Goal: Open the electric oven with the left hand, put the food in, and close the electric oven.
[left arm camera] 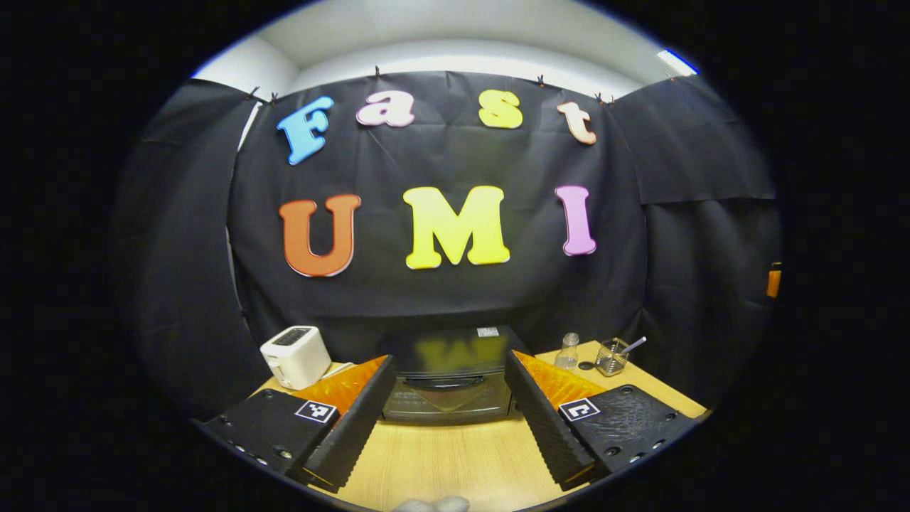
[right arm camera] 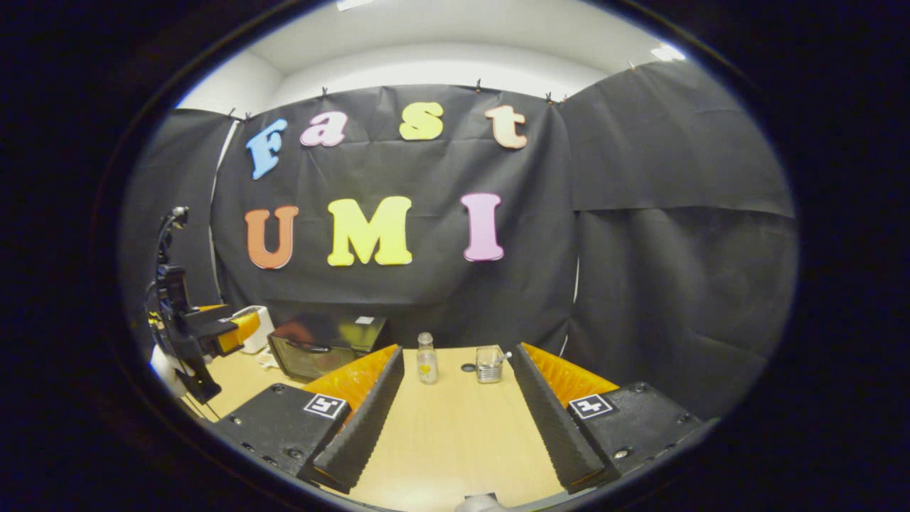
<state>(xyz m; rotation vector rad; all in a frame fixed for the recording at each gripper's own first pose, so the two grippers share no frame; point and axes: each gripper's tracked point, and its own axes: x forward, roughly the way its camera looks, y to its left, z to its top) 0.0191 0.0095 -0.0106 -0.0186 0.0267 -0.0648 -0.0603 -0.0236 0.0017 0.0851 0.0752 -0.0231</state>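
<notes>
Black and shut, the electric oven [left arm camera: 449, 384] stood far on the wooden table [left arm camera: 441, 462], dead ahead between the wide-open, empty left gripper [left arm camera: 449, 427], its handle [left arm camera: 444, 382] apparently lying left-right; the right gripper [right arm camera: 455, 434] gaped empty, oven far left.

Cloth-walled recording booth: wooden table [left arm camera: 455, 455], toaster [left arm camera: 296, 355], oven [left arm camera: 448, 377].
</notes>
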